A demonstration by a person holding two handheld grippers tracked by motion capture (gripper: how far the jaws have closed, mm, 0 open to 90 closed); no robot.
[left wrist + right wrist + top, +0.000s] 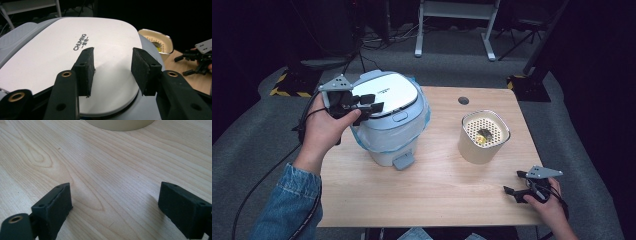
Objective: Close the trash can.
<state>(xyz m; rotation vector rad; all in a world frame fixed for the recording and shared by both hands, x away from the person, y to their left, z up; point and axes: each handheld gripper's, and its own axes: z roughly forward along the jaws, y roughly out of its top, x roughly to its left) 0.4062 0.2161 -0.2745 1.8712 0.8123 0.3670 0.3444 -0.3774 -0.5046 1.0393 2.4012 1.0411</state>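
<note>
A small grey-blue pedal bin [387, 140] with a white lid [384, 92] stands at the table's back left; a blue bag liner [423, 117] puffs out under its rim. My left gripper [371, 102] lies over the lid's left part, jaws apart with nothing between them. In the left gripper view the gripper [112, 67] has both pads just above the lid [50, 55], near its printed name. A cream container [483, 137] with a perforated insert stands to the right. My right gripper [514, 184] rests open near the front right corner, over bare wood [100, 157].
The bin's foot pedal [403, 161] points toward the table's front. A round cable hole [463, 100] sits near the back edge. The cream container's base [120, 123] is straight ahead of the right gripper. Grey floor and desk legs lie beyond the table.
</note>
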